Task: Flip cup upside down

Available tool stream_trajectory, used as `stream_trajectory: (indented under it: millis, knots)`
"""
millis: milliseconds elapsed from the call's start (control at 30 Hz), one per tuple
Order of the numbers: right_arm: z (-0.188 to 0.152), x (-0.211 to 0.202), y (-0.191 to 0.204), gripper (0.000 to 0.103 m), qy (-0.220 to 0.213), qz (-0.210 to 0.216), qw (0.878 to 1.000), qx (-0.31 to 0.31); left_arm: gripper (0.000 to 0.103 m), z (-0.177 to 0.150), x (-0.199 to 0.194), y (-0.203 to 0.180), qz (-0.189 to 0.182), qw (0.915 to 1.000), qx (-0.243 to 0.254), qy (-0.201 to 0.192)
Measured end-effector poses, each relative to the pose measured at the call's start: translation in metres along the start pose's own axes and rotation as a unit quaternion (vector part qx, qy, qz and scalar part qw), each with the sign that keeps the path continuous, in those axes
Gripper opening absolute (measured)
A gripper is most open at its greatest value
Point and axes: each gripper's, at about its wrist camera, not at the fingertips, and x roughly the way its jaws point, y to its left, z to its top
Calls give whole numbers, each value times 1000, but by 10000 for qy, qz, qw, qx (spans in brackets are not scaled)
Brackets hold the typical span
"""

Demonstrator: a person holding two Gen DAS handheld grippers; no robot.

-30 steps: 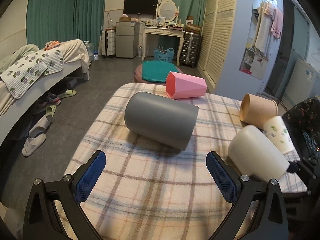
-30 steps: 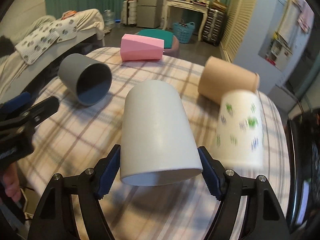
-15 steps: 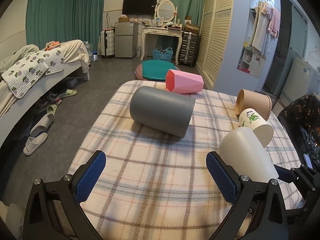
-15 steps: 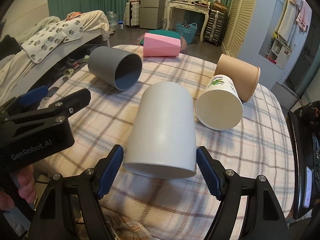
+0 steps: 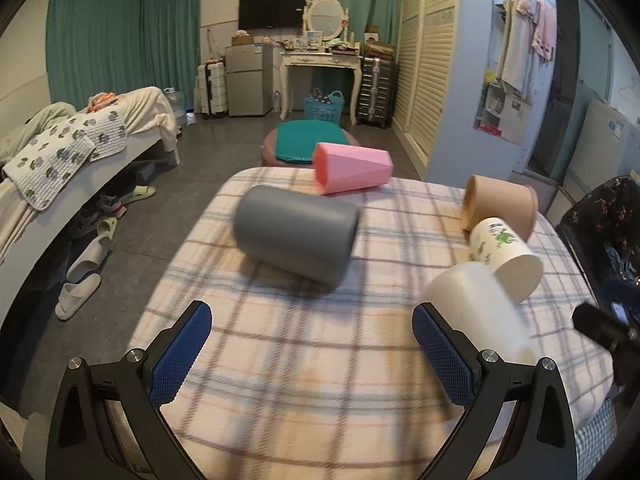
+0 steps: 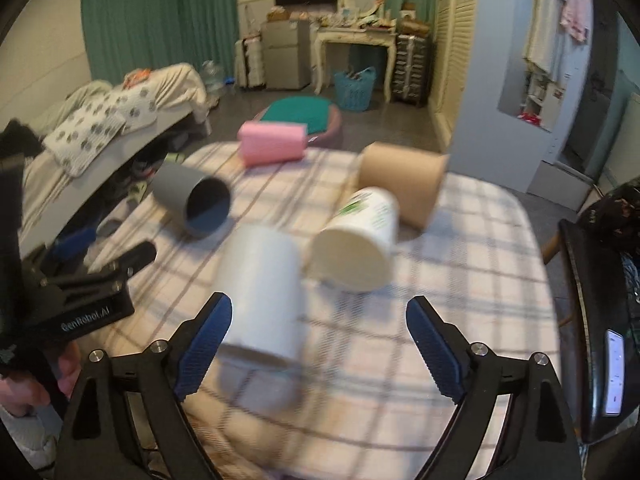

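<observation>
A plain white cup (image 6: 262, 292) lies on its side on the plaid table, blurred, beside the left finger of my right gripper (image 6: 318, 346), which is open and not closed on it. It also shows in the left wrist view (image 5: 478, 308). A grey cup (image 5: 296, 234) lies on its side mid-table, ahead of my open, empty left gripper (image 5: 312, 354). A pink faceted cup (image 5: 352, 172), a tan cup (image 5: 500, 206) and a white cup with green print (image 5: 506, 256) also lie on their sides.
The plaid-covered table (image 5: 304, 368) drops off at its left and far edges. A teal-topped stool (image 5: 308, 146) stands just beyond it. A bed (image 5: 68, 152) is at left with slippers on the floor. A dark chair (image 6: 596, 320) stands at right.
My right gripper has opened and drawn back; the white cup that sat between its fingers now lies on the table toward its left finger. The left gripper has backed off slightly.
</observation>
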Motion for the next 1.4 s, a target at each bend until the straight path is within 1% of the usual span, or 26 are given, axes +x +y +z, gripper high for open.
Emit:
stream_trajectory:
  millis: [133,233,333,433,600,833,900,933,1200,1400]
  knots:
    - [9,-8,-29,91,-173,-141,9997,81,103,12,-1,-24,-76,9999,147,2]
    - [13,-3,-49,91,-212,-195,9994,207,103,23,2,-38,-132,9998,118,133]
    - [14,5,-61,91,-212,-105,9993,293,103,32,10,-51,-167,9992,4,374]
    - [11,14,-69,91,-175,138,9991,348,103,36,24,-65,-210,9973,-68,695]
    - [3,27,-90,91,-103,503,9966,641,101,36,46,-83,-138,9932,-21,1158]
    - [0,36,-116,91,-103,531,9939,965,100,29,68,-97,-183,9863,78,1640]
    - [-1,38,-121,91,-101,560,9928,1055,81,26,73,-98,-238,9839,53,1772]
    - [-2,39,-121,91,-96,572,9925,1076,74,25,75,-98,-291,9823,31,1849]
    - [0,39,-120,91,-104,579,9924,1079,74,29,68,-92,-483,9799,-36,1935]
    - [-1,34,-117,91,-143,527,9926,1088,74,40,55,-89,-604,9840,-5,1674]
